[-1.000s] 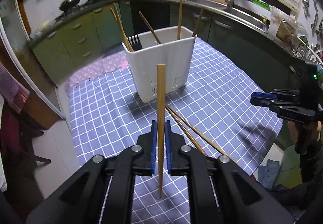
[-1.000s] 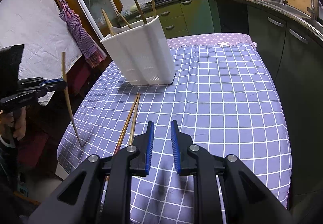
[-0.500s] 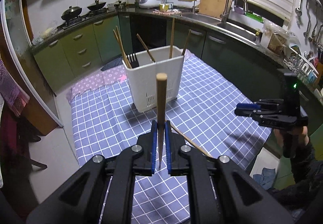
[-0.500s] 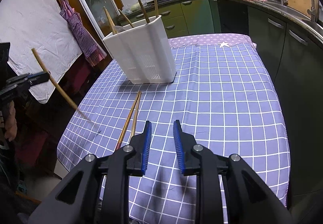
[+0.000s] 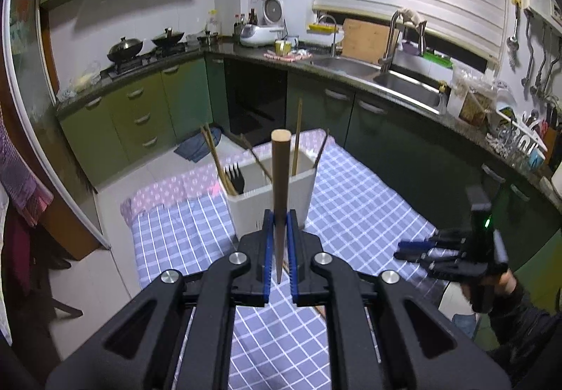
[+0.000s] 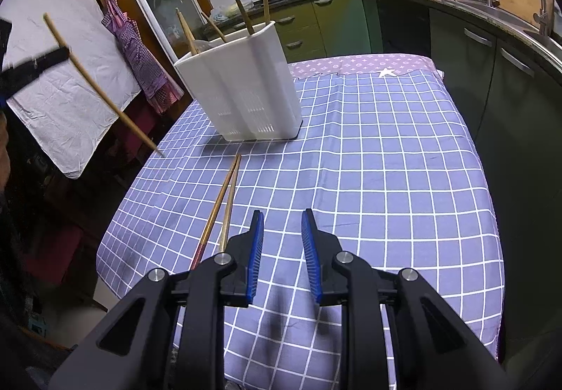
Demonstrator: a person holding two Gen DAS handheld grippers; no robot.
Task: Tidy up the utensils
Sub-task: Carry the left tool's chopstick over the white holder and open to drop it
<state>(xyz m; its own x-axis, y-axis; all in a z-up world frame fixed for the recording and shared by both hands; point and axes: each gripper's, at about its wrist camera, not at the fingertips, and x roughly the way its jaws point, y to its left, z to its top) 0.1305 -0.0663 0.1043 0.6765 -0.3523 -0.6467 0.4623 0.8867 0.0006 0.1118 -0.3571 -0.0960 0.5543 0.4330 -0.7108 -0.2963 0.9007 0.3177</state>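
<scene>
Green kitchen cabinets (image 5: 140, 116) are running along the upper left of the left wrist view, with a stove and woks above them, and no brand name or writing is showing clearly enough to read anywhere. Lower in that frame, a table is wearing a purple checked tablecloth (image 5: 354, 211). At the centre, the left gripper (image 5: 280, 242) is pinching a wooden chopstick (image 5: 280, 186) between its blue pads, the stick pointing its round, pale butt end toward the camera and tapering down past the fingers. Just behind it, a white utensil holder (image 5: 246, 207) is standing upright on the cloth, holding several wooden chopsticks that are leaning at different angles and a black fork (image 5: 234, 177) at its left side. At the lower right of that frame, the right gripper (image 5: 421, 249) is hanging over the table edge. In the right wrist view, two loose chopsticks (image 6: 224, 200) are lying side by side on the cloth at centre left, near the holder's base, and the right gripper's blue pads (image 6: 311, 256) are standing spread apart, gripping nothing.
</scene>
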